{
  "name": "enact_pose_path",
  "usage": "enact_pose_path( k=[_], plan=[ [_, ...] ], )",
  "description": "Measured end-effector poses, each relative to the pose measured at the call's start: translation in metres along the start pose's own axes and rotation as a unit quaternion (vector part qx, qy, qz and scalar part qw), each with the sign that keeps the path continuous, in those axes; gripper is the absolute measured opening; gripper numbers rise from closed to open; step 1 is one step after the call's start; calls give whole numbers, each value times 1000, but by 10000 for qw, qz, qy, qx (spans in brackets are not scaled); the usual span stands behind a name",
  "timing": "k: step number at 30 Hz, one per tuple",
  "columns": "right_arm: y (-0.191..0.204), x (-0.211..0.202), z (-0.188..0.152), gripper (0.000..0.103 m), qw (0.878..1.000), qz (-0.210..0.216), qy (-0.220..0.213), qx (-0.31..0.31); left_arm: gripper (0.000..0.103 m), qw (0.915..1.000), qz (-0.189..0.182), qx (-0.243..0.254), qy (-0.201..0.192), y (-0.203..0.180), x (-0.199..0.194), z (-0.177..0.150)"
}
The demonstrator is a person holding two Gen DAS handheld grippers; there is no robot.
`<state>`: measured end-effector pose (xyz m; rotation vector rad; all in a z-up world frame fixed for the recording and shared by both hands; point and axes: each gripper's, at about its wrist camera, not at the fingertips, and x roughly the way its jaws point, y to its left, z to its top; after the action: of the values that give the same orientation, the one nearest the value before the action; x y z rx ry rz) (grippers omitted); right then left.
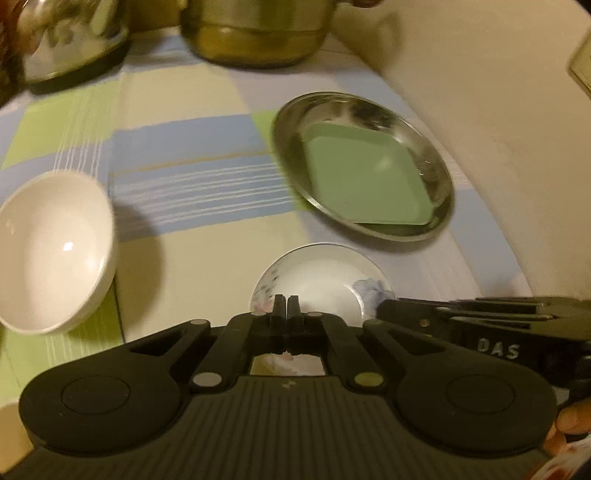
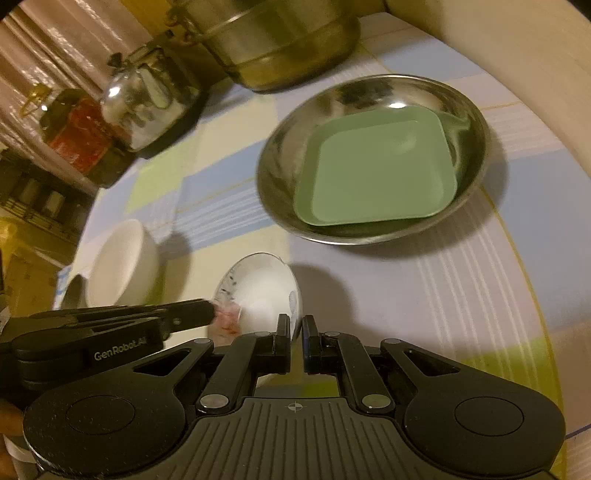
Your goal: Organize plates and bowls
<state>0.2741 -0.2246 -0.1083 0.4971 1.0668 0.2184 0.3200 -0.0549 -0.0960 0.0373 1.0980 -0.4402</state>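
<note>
A small white floral bowl (image 1: pixel 321 275) (image 2: pixel 260 291) is held off the checked tablecloth by both grippers. My left gripper (image 1: pixel 285 303) is shut on its near rim. My right gripper (image 2: pixel 294 326) is shut on its right rim; it shows at the right of the left wrist view (image 1: pixel 388 308), and the left gripper shows at the left of the right wrist view (image 2: pixel 210 314). A green square plate (image 1: pixel 364 177) (image 2: pixel 376 170) lies inside a round steel plate (image 1: pixel 439 206) (image 2: pixel 280 206) beyond. A plain white bowl (image 1: pixel 51 251) (image 2: pixel 122 262) sits to the left.
A large steel pot (image 1: pixel 255 33) (image 2: pixel 280 40) stands at the back. A glass-lidded pan (image 1: pixel 74 44) (image 2: pixel 151 92) and a red jar (image 2: pixel 77 129) stand back left. A cream wall (image 1: pixel 498 110) runs along the right. A cup rim (image 1: pixel 11 432) shows at bottom left.
</note>
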Motion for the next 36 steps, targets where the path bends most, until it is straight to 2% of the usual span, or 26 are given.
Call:
enact_pose_path(
  k=[2,8,10,18,23,28,36],
  plan=[
    [2,1,0,6,10000,-75,15,-53,0,9998,113,128,-40,-5,2,1],
    [-8,6,-2,6,9998,-172,28,34,5,9992,359,-5,-155,7,-5,2],
    [-11,9,-1,6,9997,-199,72,106,7,9991,426,-61,-49,14,-1,2],
    [-18,13,1,6,9996,-186,45,225,13,9987,-32,-456,213,25,13,-1],
    [-19,16,1,6,9996,-169,51,238,13,9992,-16,-299,263,20,21,-2],
    [-18,16,1,6,9997,-161,39,200,7,9997,35,-94,209,16,20,-4],
    [-14,6,5,6,9997,-164,-39,187,5,9999,-11,-56,109,13,9,1]
  ],
)
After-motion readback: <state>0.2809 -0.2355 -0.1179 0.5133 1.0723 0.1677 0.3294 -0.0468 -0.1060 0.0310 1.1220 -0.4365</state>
